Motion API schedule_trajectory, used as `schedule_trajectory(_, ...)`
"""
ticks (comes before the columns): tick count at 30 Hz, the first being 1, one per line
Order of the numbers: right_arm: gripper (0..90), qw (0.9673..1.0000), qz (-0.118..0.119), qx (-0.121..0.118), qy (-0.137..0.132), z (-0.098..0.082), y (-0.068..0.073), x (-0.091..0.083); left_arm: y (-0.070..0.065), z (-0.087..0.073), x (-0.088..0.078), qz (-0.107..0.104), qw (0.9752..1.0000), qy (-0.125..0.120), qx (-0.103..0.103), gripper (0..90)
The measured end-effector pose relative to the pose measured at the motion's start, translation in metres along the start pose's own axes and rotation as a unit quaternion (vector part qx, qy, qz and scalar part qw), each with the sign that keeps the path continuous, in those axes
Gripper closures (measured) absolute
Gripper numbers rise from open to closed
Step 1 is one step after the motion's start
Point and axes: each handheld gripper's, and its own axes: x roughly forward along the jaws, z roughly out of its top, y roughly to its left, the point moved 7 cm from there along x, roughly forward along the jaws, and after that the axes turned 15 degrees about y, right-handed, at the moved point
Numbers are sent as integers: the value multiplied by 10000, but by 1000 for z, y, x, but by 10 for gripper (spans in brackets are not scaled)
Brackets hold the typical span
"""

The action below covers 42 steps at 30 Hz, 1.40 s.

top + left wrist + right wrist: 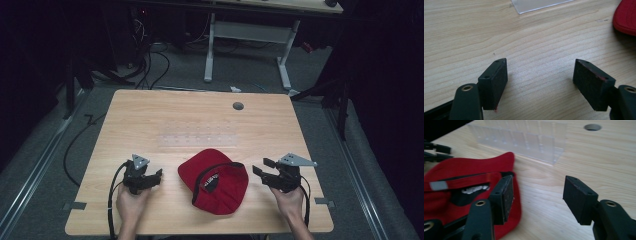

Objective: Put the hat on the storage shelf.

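The red cap (214,181) lay upside down on the worktop (150,120) between the left claw (152,176) and right claw (261,169), both wide open and empty, so a good grasp meant pinching the rim squarely.

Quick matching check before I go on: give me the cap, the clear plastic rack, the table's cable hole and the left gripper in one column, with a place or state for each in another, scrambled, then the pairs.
1. red cap
2. clear plastic rack
3. cable hole
4. left gripper

A. near the table's far edge
B. jaws open on nothing
C. lying upside down between the grippers
D. just beyond the cap

Pairs: 1-C, 2-D, 3-A, 4-B
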Motion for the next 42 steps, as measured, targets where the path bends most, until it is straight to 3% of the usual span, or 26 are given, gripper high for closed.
schedule_trajectory(7, 369, 9997, 102, -175, 116, 5, 12, 10, 0, 0, 0, -2, 10000, 4, 2, 280)
schedule_trajectory(30, 360, 9964, 449, -291, 659, 17, 31, 64, 0, 0, 0, -1, 10000, 4, 3, 280)
schedule_trajectory(36, 412, 9952, 605, -232, 738, 20, 30, 76, 0, 0, 0, 0, 10000, 4, 3, 280)
schedule_trajectory(42, 491, 9948, 614, -196, 790, 19, 29, 86, 0, 0, 0, -2, 10000, 1, -7, 281)
